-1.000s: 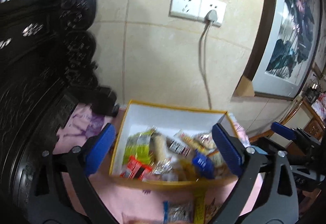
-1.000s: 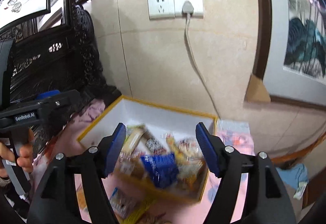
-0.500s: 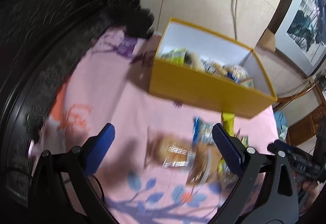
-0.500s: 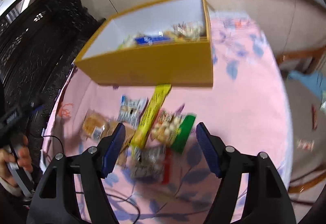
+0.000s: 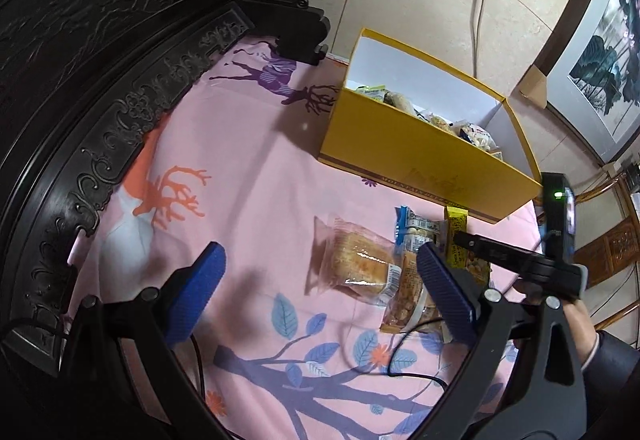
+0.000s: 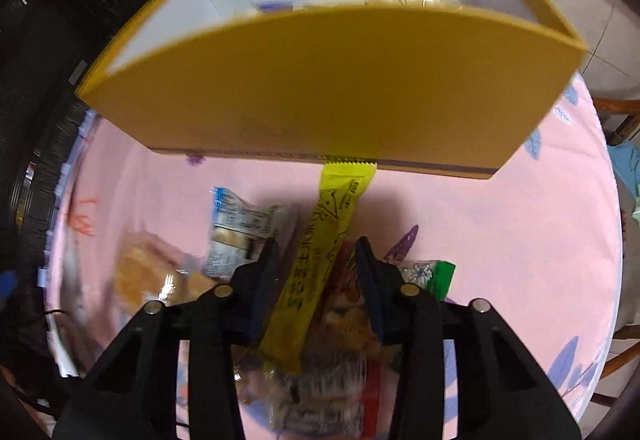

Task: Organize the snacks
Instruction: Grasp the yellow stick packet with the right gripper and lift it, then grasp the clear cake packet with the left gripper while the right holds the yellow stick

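Pink deer-print cloth (image 5: 248,176) covers the desk; loose snacks lie before the yellow box (image 6: 328,88). Right tool (image 6: 316,260) straddles the yellow snack bar (image 6: 320,260), jaws narrowed, contact unclear. Left tool (image 5: 320,292) hovers wide apart near the bread packet (image 5: 356,260).

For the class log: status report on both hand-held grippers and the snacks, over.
Left hand-held gripper open, empty. Right hand-held gripper astride yellow snack bar, not clamped. Yellow box ahead, unobstructed.

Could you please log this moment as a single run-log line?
phase: reaching | right gripper: open, straddling yellow snack bar | left gripper: open, empty | yellow box: partly filled
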`<state>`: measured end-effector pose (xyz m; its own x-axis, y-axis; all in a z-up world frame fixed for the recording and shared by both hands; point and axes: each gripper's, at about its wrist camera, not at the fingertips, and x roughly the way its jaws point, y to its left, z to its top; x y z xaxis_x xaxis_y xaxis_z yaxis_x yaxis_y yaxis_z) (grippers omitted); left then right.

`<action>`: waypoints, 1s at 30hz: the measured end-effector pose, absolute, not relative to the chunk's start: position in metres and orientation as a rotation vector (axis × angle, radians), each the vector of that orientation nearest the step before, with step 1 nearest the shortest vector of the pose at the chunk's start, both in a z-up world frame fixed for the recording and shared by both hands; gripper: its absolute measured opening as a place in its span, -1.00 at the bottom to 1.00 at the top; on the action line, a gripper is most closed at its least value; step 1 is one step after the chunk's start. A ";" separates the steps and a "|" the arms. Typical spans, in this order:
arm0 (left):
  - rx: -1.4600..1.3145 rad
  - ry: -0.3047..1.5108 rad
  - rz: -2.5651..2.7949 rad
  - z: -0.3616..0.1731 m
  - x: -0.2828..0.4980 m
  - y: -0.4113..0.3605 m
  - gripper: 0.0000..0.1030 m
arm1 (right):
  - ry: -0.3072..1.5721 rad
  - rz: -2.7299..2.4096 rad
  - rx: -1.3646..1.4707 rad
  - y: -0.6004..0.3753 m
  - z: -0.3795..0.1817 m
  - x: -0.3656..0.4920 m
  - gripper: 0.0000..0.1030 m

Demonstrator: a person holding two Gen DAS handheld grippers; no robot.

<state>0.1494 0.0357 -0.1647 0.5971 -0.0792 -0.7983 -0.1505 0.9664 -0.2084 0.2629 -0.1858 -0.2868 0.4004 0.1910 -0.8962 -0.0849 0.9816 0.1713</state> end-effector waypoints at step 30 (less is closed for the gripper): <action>-0.263 1.074 0.023 -0.213 0.180 0.024 0.90 | 0.982 0.304 0.336 -0.227 -0.219 0.199 -0.60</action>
